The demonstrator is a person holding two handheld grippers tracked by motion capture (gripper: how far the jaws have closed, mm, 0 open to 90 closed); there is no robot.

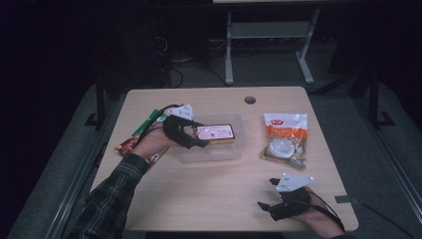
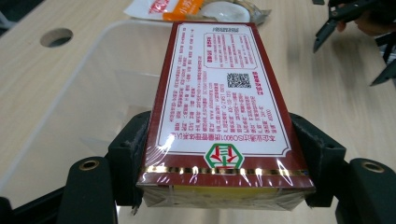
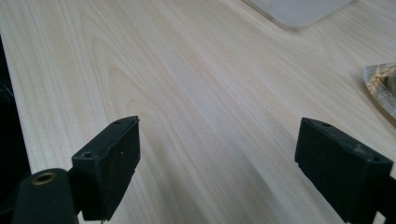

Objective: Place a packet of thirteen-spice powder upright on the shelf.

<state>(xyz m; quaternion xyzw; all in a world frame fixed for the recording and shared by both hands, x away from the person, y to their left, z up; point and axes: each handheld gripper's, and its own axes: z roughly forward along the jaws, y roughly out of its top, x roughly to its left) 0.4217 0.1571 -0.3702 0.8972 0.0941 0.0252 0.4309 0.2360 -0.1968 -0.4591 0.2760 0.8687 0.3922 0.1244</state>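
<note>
At frame centre, the left claw (image 1: 201, 137) grips a dark-red shrink-wrapped rectangular box (image 1: 215, 133) over the clear plastic tray (image 1: 211, 154), likely to set it inside, while the right claw (image 1: 271, 196) waits open at lower right.

Room: dim | Floor: grey carpet (image 1: 398, 129) | Furniture: light wooden table (image 1: 209, 189); white desk frame (image 1: 268, 35) beyond table's far edge

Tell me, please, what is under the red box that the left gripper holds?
Under the red box is the clear plastic container; its visible part looks empty. The box hides the container floor directly below it. The left gripper fingers clamp its sides.
</note>
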